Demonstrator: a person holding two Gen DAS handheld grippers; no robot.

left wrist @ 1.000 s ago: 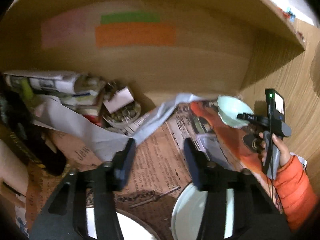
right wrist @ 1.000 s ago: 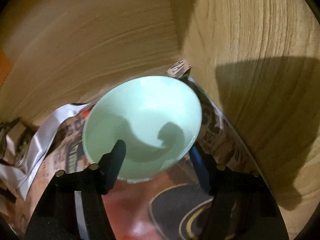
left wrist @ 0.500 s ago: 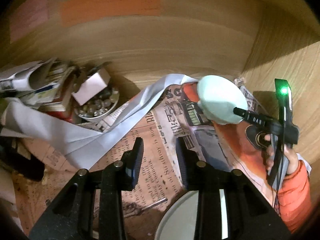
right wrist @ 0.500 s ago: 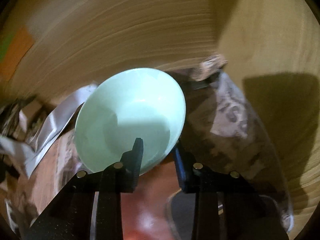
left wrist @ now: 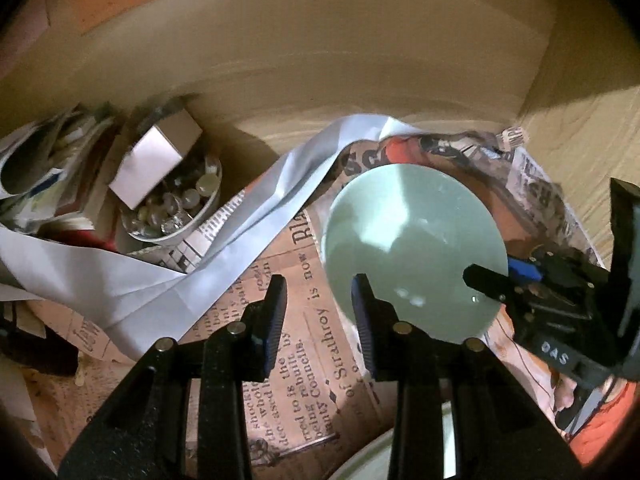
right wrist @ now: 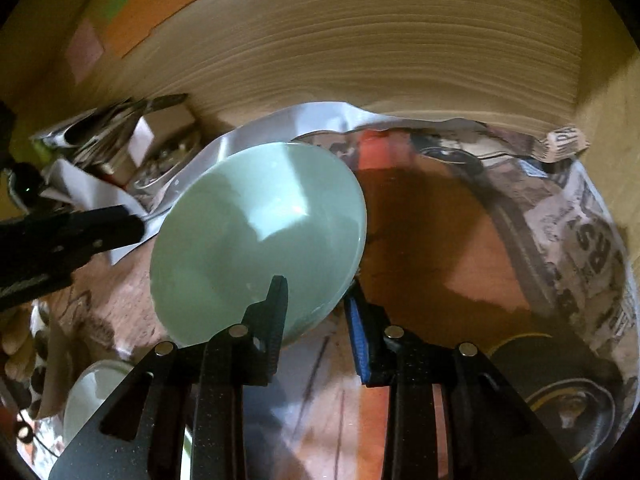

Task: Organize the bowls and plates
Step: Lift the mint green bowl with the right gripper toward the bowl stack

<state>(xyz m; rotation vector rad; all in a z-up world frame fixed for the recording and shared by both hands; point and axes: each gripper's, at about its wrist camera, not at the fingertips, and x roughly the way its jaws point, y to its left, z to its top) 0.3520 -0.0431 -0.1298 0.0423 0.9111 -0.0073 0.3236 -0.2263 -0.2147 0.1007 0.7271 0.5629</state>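
Note:
A pale green bowl [right wrist: 256, 240] is gripped at its rim by my right gripper [right wrist: 316, 312], tilted and held above the newspaper-lined shelf floor. In the left wrist view the same bowl [left wrist: 412, 248] hangs to the right, with the right gripper [left wrist: 492, 280] shut on its rim. My left gripper [left wrist: 318, 320] is partly open and empty, just left of the bowl. A white plate rim [left wrist: 372, 460] shows below the left gripper's fingers. Another white dish [right wrist: 92, 392] lies at lower left in the right wrist view.
Newspaper [left wrist: 304, 344] covers the shelf floor. A small dish of beads with a box on it [left wrist: 172, 200] and a pile of papers [left wrist: 48, 176] sit at the left. A white paper strip [left wrist: 240, 240] lies across. Wooden walls [right wrist: 400, 40] close the back and right.
The right gripper has closed on the bowl, lifted and tilted it, and carried it left. The left gripper has narrowed and moved forward and down toward the bowl.

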